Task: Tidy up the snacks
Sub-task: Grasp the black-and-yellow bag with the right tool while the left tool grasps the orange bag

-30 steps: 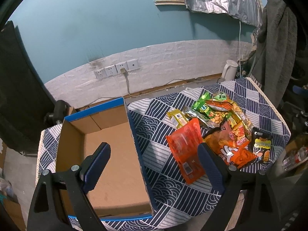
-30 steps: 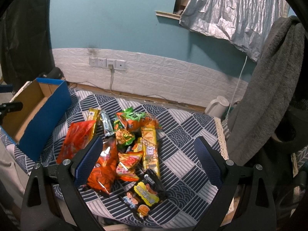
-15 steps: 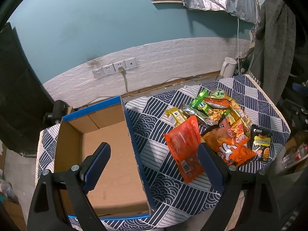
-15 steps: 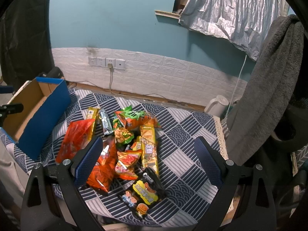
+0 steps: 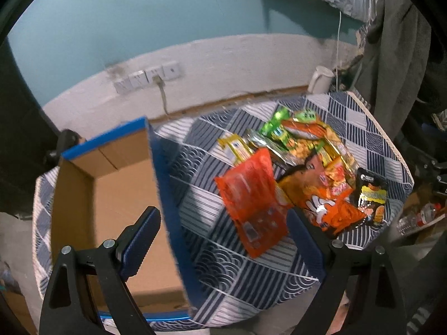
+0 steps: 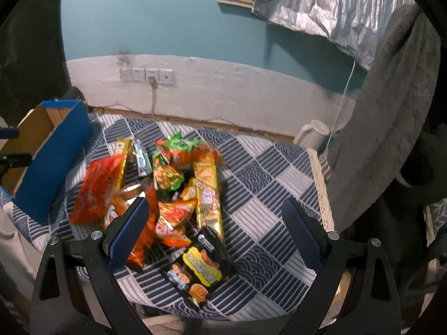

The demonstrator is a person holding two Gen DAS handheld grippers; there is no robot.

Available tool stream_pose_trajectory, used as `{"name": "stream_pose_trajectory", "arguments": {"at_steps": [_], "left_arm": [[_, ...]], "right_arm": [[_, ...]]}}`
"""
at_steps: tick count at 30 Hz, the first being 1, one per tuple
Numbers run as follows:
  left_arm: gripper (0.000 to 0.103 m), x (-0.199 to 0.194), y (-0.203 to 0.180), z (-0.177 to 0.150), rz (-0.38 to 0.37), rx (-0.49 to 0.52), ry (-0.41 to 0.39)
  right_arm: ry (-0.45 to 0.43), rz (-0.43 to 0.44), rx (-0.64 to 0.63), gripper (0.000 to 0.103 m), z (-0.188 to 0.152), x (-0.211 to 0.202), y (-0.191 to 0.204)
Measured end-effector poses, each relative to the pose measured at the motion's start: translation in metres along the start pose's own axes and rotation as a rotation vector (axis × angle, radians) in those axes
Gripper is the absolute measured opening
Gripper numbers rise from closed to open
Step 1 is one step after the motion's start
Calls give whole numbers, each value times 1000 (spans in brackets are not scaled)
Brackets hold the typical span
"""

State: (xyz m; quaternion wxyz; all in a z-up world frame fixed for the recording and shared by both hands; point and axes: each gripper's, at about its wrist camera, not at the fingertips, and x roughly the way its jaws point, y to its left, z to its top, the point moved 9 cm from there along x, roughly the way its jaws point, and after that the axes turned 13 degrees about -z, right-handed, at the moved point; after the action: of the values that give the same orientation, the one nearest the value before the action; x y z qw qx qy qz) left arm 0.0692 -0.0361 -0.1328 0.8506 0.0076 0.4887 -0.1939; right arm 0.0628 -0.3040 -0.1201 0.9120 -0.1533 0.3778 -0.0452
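A pile of snack packets lies on the blue-and-white patterned tablecloth. A large orange-red packet lies at the pile's left edge, and a black packet with yellow print lies nearest me. An open cardboard box with blue outer walls stands left of the pile, empty inside; it also shows in the right wrist view. My left gripper is open and empty, above the box's right wall and the orange-red packet. My right gripper is open and empty above the pile's near side.
A white kettle stands at the table's far right corner. A grey towel hangs to the right. Wall sockets with a plugged cable are behind the table. A plastic bottle lies beyond the table's right edge.
Both grippers have moved closer to the table and the pile, which looks larger now. Both stay open. Nothing has been picked up.
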Motion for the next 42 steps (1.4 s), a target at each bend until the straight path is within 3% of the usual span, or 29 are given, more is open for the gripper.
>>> {"name": "stream_pose_trajectory", "arguments": {"at_steps": [14,19,29,35,42], "left_arm": [[93,47,-16,-7,41,65,90],[93,59,-10,-11,36,45,119],[93,79,-6,-21,13,-12,172],[93,88,1,-22,15,-49,187],[93,98,2,-21,5,-62,200]], "right_arm": [[248,38,60,94,-68,57,6],[329,59,97,94,-86,75,14],[422,75,158,94,-104,105,23],[450,57,132,94,-112,118,31],[440,105,107,69,-111,119,37]]}}
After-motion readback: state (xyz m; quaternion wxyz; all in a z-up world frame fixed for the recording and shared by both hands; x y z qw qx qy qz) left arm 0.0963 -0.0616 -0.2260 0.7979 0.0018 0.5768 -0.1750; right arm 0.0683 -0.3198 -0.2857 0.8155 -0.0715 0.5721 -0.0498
